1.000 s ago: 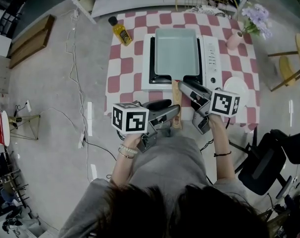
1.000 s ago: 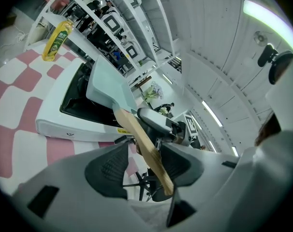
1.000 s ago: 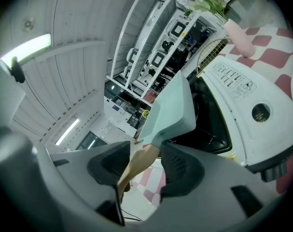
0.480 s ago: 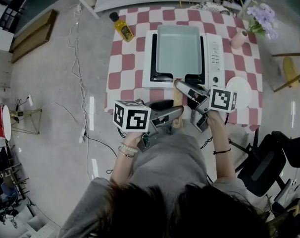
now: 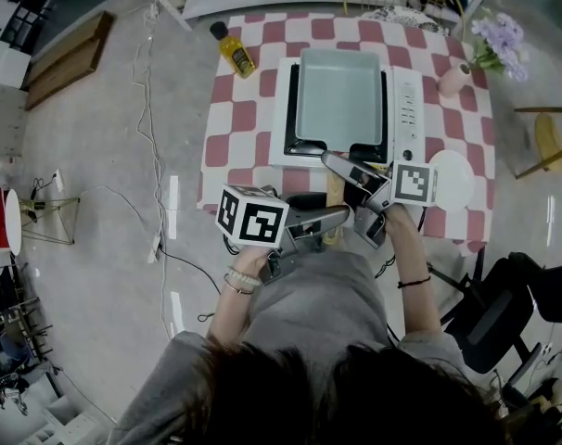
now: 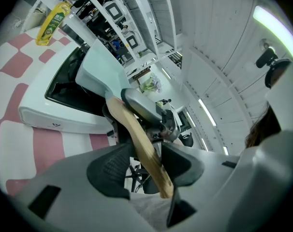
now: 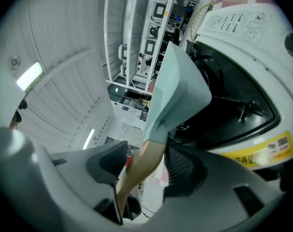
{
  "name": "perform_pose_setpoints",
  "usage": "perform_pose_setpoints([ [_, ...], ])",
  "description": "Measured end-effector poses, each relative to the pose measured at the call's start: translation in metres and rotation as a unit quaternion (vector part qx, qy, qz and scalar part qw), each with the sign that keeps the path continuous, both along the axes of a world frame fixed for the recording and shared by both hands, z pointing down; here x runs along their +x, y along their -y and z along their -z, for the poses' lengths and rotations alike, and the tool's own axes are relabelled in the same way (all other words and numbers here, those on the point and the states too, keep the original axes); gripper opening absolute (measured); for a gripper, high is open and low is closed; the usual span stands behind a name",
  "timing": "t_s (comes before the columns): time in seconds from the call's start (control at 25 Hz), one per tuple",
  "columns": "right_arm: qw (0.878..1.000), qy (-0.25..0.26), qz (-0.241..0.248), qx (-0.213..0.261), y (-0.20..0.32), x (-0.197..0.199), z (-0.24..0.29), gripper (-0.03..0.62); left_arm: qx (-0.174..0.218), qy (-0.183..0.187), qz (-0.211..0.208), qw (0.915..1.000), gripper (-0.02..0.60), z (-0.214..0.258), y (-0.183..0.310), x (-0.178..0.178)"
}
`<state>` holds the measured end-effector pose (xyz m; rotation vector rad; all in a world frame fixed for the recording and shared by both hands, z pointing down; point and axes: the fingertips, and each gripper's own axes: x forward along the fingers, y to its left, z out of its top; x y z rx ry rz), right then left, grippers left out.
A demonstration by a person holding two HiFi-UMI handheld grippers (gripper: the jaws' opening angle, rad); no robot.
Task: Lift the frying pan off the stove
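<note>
I am looking down on a surface (image 5: 235,119) spread with a red and white checked cloth. The white stove (image 5: 408,109) takes up its middle, with the control strip along the right side. The pale rectangular pan (image 5: 341,100) lies on the stove's black top and fills most of it. Its wooden handle (image 6: 134,129) points back toward me over the near edge of the stove.

Both grippers meet on that handle. The left gripper (image 6: 146,166) comes in from the left at the handle's free end. In its own view the jaws are spread, and the wood runs up between the two dark pads with a sliver of gap on each side, so nothing is pinched. The right gripper (image 7: 146,166) comes in from the right, higher up the handle, close to where the wood enters the pan's socket. Its jaws stand wide too. The handle passes between them, nearer the right pad, and the left pad is clear of the wood. From the left gripper view, the right gripper's grey jaw lies across the handle just beyond my own pads.

A white plate (image 5: 453,179) sits just right of the stove, at the near right of the surface. A yellow bottle (image 5: 235,52) lies on its side at the far left corner, well apart from the stove. A small pink vase (image 5: 453,80) with purple flowers stands near the far right edge.
</note>
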<state>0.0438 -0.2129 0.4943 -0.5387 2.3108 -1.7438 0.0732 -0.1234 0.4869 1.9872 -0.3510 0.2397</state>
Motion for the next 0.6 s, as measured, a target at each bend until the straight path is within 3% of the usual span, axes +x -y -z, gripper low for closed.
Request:
perform_pose_setpoints([
  [0.6, 0.999, 0.035, 0.020, -0.010, 0.0030, -0.0051, 0.0015, 0.219, 0.012, -0.007, -0.026, 0.9996, 0.202, 0.0009, 0.0001, 0.0048],
])
